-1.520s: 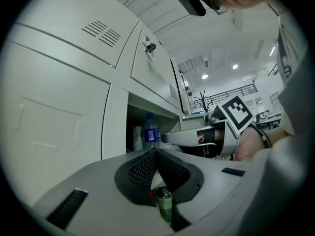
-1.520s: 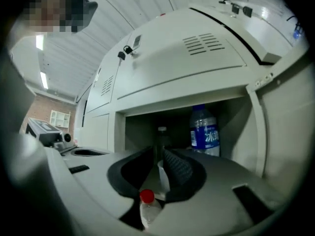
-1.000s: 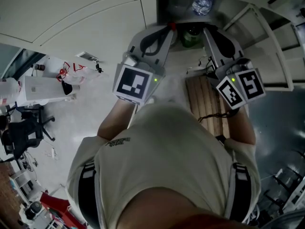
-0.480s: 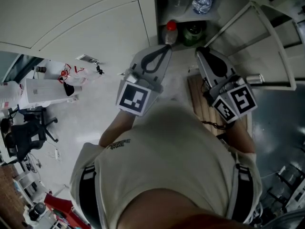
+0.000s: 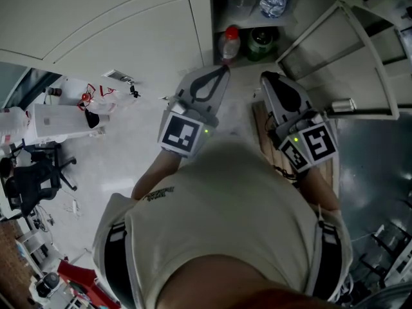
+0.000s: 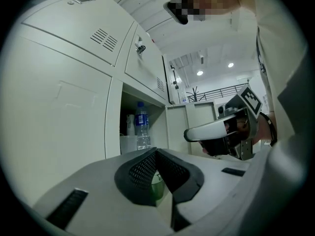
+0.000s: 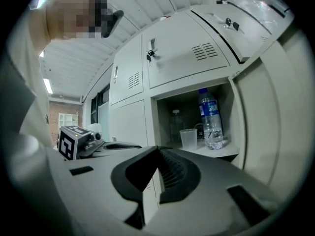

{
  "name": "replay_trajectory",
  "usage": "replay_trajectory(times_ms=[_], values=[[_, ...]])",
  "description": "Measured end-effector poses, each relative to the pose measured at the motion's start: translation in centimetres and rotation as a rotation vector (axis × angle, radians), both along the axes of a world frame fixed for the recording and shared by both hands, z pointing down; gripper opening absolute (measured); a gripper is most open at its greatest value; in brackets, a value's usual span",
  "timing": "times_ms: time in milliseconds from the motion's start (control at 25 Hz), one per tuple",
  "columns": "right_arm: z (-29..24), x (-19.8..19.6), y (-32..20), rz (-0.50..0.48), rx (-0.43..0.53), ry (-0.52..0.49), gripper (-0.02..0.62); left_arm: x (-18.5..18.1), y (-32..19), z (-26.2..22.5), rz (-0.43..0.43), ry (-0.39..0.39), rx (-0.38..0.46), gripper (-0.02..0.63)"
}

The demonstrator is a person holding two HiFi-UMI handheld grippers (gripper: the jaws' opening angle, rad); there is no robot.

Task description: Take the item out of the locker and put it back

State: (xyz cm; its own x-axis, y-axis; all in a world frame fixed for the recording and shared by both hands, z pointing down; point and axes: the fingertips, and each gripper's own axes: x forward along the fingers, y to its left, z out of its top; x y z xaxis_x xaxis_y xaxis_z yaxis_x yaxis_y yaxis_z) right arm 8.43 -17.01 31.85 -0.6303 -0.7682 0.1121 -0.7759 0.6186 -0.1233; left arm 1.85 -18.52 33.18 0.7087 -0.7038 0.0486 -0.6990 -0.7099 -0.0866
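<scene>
The left gripper has its jaws together and holds nothing, with its tip just in front of the red-capped bottle. That bottle stands upright at the front of the open locker, just beside a green container. The right gripper also has its jaws closed on nothing and is outside the locker. A water bottle and a clear cup stand on the shelf further in.

No legible text: shirt print, water bottle label too small.
</scene>
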Motion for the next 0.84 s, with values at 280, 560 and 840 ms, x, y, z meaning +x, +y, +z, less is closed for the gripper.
replay_trajectory(times_ms=[280,560,840], values=[[-0.3,-0.1,0.7,0.01,-0.016,-0.048,0.002,-0.6,0.6,-0.9,-0.03,0.054,0.026,0.012],[-0.2,0.0,1.3,0.014,-0.031,-0.062,0.002,-0.2,1.2,-0.6,-0.015,0.028,0.014,0.012],[-0.1,-0.2,1.6,0.003,-0.045,-0.079,0.002,-0.3,1.7,-0.6,-0.026,0.033,0.01,0.012]])
